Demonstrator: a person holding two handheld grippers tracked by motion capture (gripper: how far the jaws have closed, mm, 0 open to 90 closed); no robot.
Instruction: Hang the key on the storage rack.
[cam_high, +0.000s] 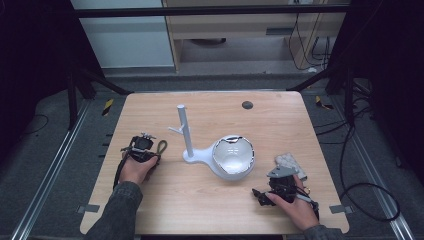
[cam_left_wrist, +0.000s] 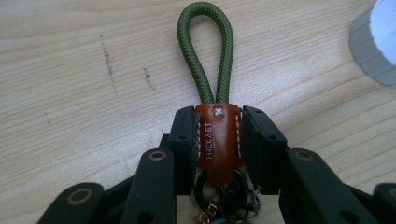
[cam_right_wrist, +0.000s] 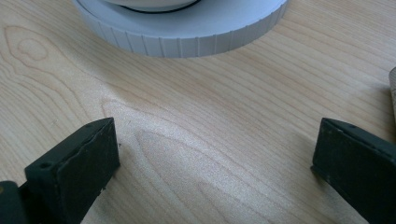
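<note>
Now the brown leather tab (cam_left_wrist: 218, 140) of the green cord key-loop (cam_left_wrist: 205, 51) is clamped by the left gripper (cam_left_wrist: 218, 140); the grip should be kept firm for hanging the loop on the white branched stand (cam_high: 183, 131), while the right gripper (cam_right_wrist: 215, 158) is held wide open, empty, near that stand.

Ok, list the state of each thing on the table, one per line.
Key strap: flat on the table, clamped at its leather tab.
Left gripper: shut on the key strap.
Right gripper: open, holding nothing.
Stand: upright, nothing hung on its pegs.
Bowl: on the stand's base, tilted.
</note>
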